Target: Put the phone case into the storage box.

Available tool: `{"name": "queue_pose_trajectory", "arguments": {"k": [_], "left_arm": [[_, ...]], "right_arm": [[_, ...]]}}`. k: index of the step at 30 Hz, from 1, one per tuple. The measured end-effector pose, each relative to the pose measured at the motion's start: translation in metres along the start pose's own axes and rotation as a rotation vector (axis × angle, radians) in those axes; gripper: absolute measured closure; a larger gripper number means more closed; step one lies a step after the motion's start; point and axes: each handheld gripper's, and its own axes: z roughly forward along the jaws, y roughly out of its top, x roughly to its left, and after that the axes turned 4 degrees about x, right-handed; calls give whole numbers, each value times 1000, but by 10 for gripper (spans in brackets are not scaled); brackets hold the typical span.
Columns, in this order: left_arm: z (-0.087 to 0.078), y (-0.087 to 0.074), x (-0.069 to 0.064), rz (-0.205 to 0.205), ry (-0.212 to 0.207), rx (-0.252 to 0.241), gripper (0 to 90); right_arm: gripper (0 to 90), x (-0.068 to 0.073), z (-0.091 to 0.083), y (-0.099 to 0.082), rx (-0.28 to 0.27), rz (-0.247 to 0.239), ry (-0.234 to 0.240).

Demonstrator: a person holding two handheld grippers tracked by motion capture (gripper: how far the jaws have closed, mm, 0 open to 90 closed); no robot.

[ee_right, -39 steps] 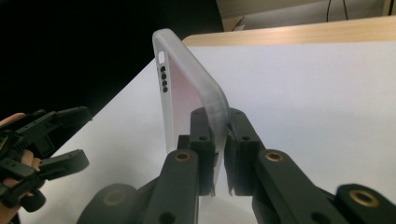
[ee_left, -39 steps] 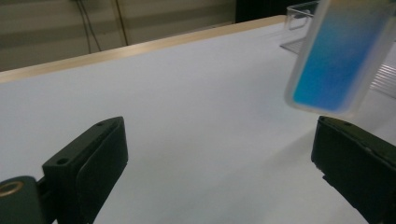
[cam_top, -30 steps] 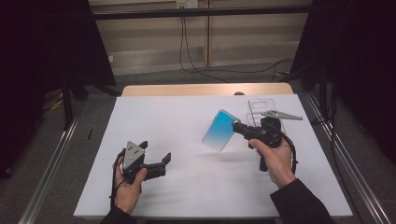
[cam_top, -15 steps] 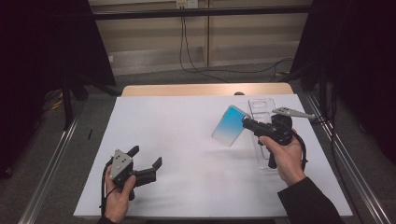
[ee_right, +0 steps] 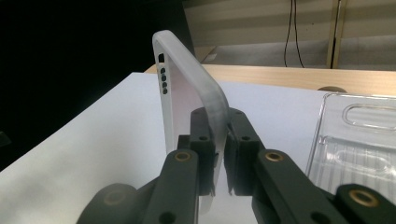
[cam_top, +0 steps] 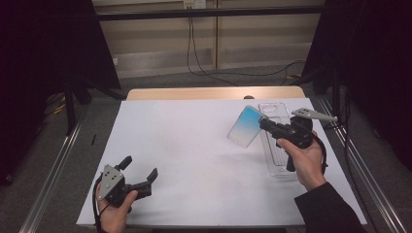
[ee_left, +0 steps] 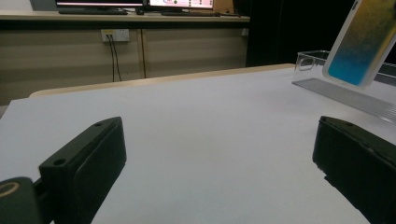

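Note:
A phone case (cam_top: 245,126) with a blue-to-pale back hangs tilted above the right part of the white table (cam_top: 194,141). My right gripper (cam_top: 262,124) is shut on its lower edge. In the right gripper view the case (ee_right: 187,93) stands edge-on between the pads of that gripper (ee_right: 219,140), its frosted rim and side holes visible. A clear plastic tray (cam_top: 277,155) lies flat under and behind the hand; the same tray (ee_right: 359,140) lies to the right of the jaws. My left gripper (cam_top: 141,166) hovers open near the front left edge, with nothing between its fingers (ee_left: 88,158).
A bare wooden strip (cam_top: 214,93) runs along the table's far edge. Metal rails (cam_top: 53,170) flank both sides on the floor, and cables hang by the back wall. From the left gripper view the case (ee_left: 362,42) and tray (ee_left: 327,86) sit far right.
The left hand has drawn back toward the front left corner. The right hand has carried the phone case rightward and slightly up, over the clear tray.

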Motion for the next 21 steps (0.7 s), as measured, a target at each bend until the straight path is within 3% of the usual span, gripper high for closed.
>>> {"name": "queue_pose_trajectory", "arguments": {"k": [3,5,13,21], "left_arm": [[-5,0,1,10,11,-16,31],[-7,-1,3,-11,8,-22,32],[0,-4,3,-7,-14,-9,54],[7,-3,4,-10,-1,-13,52]], "right_arm": [[830,-2,-3,3,-7,-6,-2],[830,-4,-4,5,-15,-8,-6],[830,-12,-14,19,-32,-29,-25],[830,-22,-24,32,-45,-51,-48]]}}
